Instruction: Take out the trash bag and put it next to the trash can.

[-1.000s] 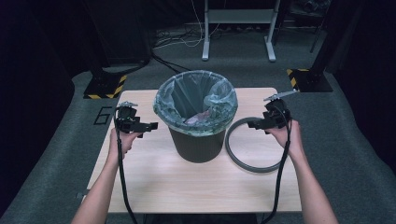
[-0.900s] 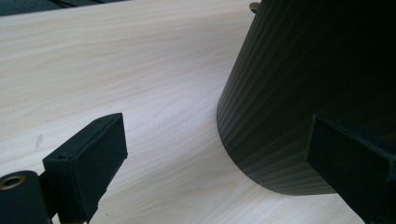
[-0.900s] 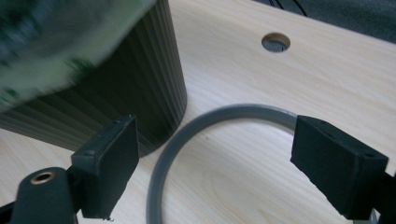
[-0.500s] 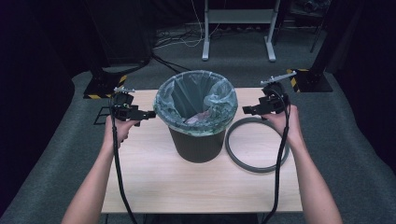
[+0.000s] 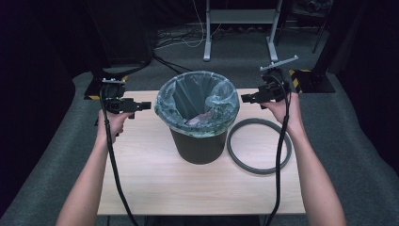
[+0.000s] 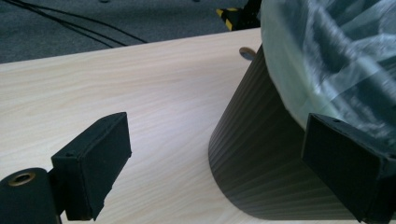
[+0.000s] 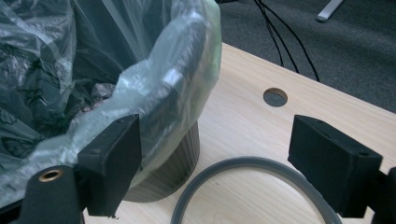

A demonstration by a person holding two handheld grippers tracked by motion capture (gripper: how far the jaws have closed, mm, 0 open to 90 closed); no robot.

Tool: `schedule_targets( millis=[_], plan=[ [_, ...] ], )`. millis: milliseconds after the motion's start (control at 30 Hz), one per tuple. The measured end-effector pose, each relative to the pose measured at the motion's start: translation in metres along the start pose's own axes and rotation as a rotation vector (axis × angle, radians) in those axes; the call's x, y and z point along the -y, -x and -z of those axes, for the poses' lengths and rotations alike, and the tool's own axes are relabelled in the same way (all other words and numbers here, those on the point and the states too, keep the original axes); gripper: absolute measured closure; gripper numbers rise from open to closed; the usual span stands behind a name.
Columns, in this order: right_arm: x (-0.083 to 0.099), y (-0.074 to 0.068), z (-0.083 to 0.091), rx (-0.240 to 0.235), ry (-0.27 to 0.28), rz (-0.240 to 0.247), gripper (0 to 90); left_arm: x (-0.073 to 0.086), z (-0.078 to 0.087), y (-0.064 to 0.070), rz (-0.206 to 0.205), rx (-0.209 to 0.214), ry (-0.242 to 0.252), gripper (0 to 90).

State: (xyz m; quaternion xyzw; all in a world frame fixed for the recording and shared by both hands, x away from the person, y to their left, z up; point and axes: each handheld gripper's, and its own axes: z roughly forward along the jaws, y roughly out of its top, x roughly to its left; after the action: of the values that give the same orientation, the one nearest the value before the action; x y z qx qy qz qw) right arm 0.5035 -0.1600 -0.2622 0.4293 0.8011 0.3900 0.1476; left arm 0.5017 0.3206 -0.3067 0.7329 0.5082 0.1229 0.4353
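Note:
A dark ribbed bin (image 5: 198, 146) stands mid-table, lined with a clear plastic bag (image 5: 197, 96) folded over its rim; something pale and crumpled (image 5: 200, 120) lies inside. A grey ring (image 5: 259, 147) lies flat on the table to the bin's right. My left gripper (image 5: 141, 106) hovers left of the rim, pointing at it, open; in the left gripper view (image 6: 219, 154) the bin wall (image 6: 261, 154) and the bag (image 6: 336, 60) are close ahead. My right gripper (image 5: 247, 98) hovers right of the rim, open; in the right gripper view (image 7: 222, 163) the bag's edge (image 7: 177, 88) and the ring (image 7: 187, 200) sit below.
The light wooden table (image 5: 155, 188) has a round cable hole (image 7: 275, 97) near its far edge. Dark carpet surrounds it, with cables and a metal stand (image 5: 240, 28) beyond. Each gripper's cable trails back along a forearm.
Both grippers have risen and moved away from the person, from beside the bin's body to the level of its rim. The bin and the ring have not moved.

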Motion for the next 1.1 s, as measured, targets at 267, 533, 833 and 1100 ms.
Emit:
schedule_targets(
  millis=[267,533,833,1100],
  plan=[
    [-0.02,-0.012,-0.004,0.011,-0.013,0.017,21.5,-0.026,0.009,0.012,-0.023,-0.005,0.025,14.5],
    [-0.034,-0.027,-0.027,0.04,-0.052,0.032,36.1,-0.046,-0.008,0.037,-0.102,-0.054,-0.019,32.6],
    [-0.035,-0.033,-0.043,0.077,-0.079,0.027,52.9,-0.057,-0.018,0.041,-0.084,-0.086,-0.005,43.2],
    [-0.032,-0.032,-0.047,0.068,-0.069,0.026,61.9,-0.065,-0.024,0.057,-0.124,-0.049,-0.022,37.0]
  ],
)
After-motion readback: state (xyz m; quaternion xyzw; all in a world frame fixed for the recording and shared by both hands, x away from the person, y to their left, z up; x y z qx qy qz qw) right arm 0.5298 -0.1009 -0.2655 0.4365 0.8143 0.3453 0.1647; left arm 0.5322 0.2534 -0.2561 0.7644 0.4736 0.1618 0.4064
